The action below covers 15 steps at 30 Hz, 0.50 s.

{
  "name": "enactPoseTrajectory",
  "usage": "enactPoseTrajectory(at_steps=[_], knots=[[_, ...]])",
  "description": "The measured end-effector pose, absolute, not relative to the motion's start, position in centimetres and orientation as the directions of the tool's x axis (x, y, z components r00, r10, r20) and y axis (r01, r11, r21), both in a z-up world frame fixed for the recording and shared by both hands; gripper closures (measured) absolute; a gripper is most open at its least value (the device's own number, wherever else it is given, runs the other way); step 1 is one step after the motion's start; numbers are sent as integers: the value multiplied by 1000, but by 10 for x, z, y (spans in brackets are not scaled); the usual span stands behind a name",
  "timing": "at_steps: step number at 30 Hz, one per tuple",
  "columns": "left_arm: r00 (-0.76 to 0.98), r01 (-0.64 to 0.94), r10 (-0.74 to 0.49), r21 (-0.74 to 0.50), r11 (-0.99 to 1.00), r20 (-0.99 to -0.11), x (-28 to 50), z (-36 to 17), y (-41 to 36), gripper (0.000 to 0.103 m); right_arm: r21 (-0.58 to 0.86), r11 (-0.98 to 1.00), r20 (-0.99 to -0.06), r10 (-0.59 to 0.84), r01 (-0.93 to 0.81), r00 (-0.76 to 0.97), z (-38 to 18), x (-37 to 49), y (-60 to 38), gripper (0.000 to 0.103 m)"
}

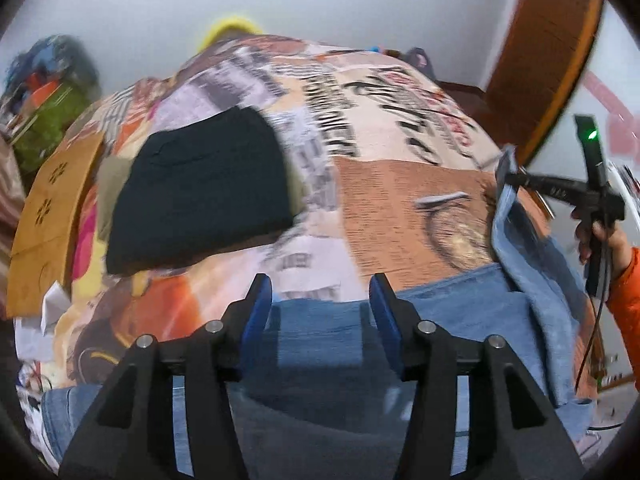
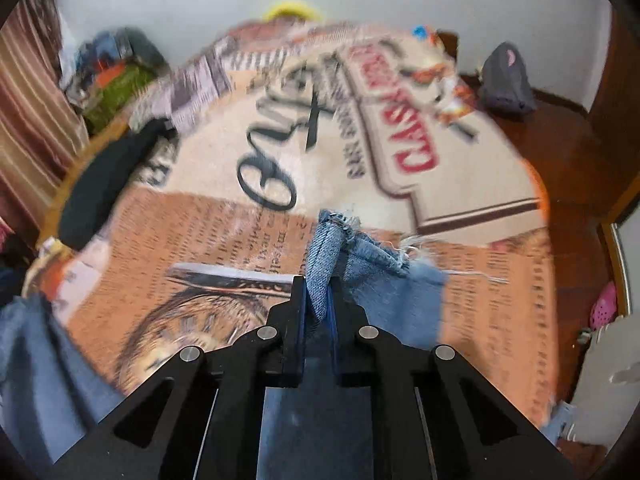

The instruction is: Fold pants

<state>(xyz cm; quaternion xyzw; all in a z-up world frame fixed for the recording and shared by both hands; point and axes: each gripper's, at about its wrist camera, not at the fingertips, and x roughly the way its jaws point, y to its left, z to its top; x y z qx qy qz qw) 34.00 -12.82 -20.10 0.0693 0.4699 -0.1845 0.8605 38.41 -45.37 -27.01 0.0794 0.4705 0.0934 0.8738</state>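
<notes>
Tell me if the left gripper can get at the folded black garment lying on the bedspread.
Probably yes. The left gripper is open and holds nothing, and the black garment lies ahead of it, left of centre, with only bare bedspread between. It hovers over the jeans.

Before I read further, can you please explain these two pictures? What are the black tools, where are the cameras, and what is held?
No robot here: a person holds a hand tool with two fingers in each hand, and a camera on each looks along them. In the left view, the left gripper stands open above blue jeans lying on a printed bedspread, with a folded black garment further away. At the right edge, the other tool lifts a jeans leg. In the right view, the right gripper is shut on the frayed hem.
</notes>
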Motion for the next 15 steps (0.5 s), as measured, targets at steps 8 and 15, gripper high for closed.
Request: enactPoseTrajectory(at_steps=[8,15], knots=[[339,573,-355,-109,812,-871,330,-211,-217,46,253,967,-695,191,-13,693,-196,295,-520,95],[152,698,-350,-150,701,-924,317,-247,-276,46,277,956,-680,124,96,723,-190,244,-568,95]])
